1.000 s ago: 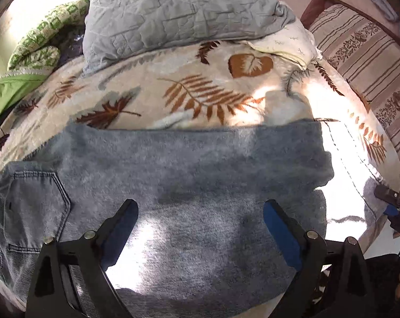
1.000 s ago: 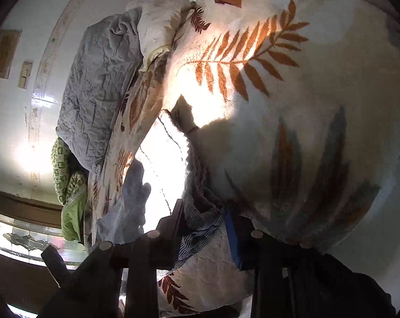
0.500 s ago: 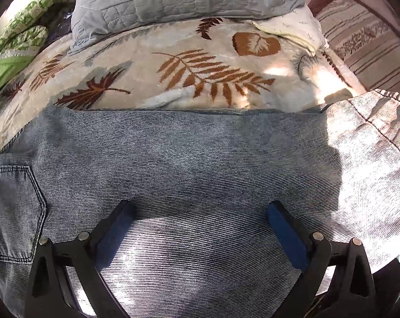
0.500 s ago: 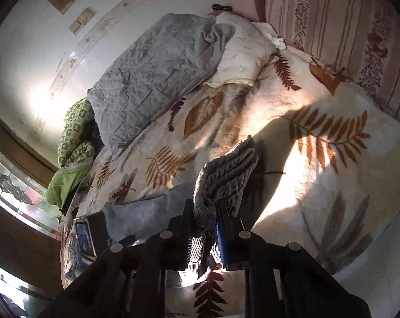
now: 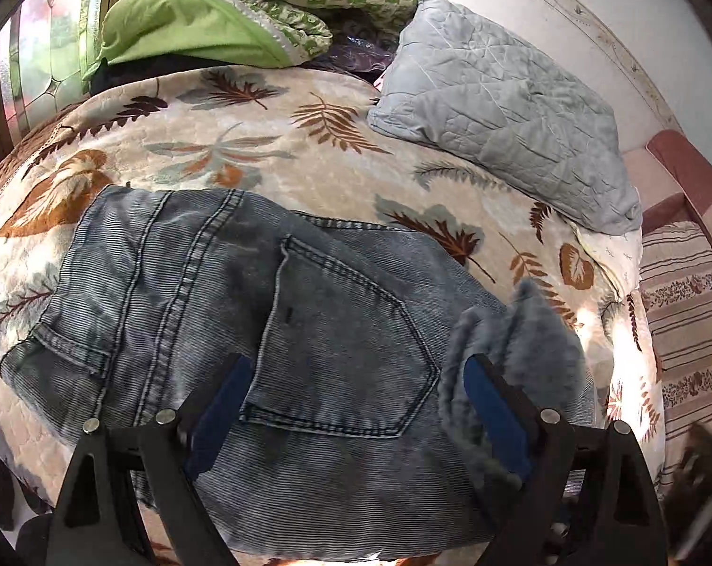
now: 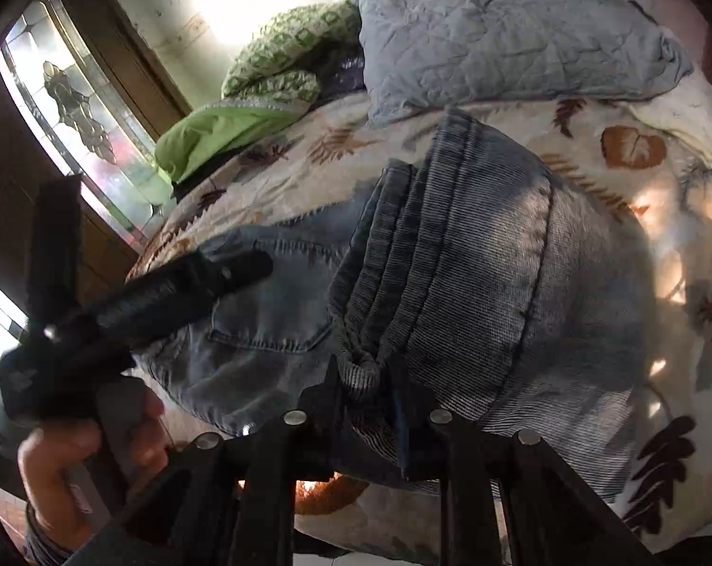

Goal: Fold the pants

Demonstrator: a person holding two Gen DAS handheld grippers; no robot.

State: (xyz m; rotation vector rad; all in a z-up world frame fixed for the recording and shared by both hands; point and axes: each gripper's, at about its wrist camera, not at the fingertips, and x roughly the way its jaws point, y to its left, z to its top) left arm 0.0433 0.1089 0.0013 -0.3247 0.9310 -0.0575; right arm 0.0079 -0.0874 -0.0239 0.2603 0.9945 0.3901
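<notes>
In the left wrist view the left tool (image 5: 356,396) hovers wide open with the jeans (image 5: 243,292) spread on the bed (image 5: 271,160) just beneath its fingers — in the right wrist view the right tool (image 6: 363,387) is clamped on a bunched fold of the jeans (image 6: 474,273), the rest lying ahead.

No readable text, label, brand, number or sign shows on the jeans (image 5: 271,311), on the leaf-print bedspread (image 5: 261,160) under them, or elsewhere.
</notes>
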